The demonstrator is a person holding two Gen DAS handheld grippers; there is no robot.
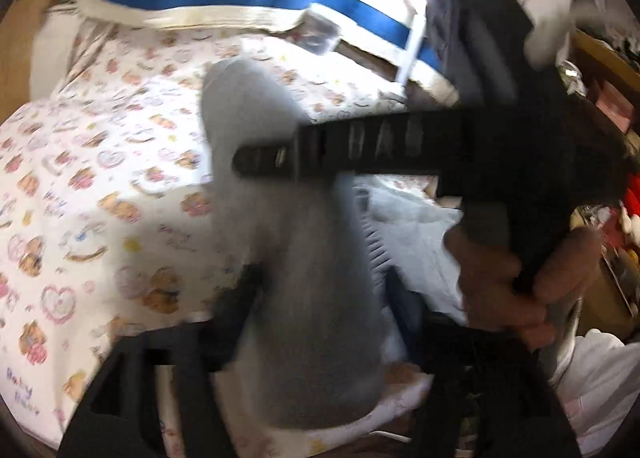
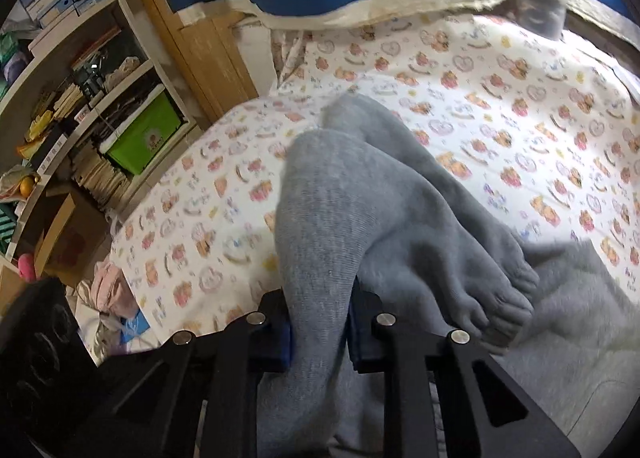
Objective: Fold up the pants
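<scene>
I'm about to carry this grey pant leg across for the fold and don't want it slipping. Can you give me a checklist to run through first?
1. Right tongs clamped on the grey pants: ok, the blue pads pinch a fold of fabric.
2. Left tongs clear of the cloth: cannot tell; the jaws stand apart with fabric between them, too blurred to see contact.
3. Leg free of twists: not ok, the legs cross and bunch near the cuff.
4. Room on the printed bedsheet: ok.
5. The two tongs clear of each other: not ok, the right one crosses close in front of the left camera.
</scene>
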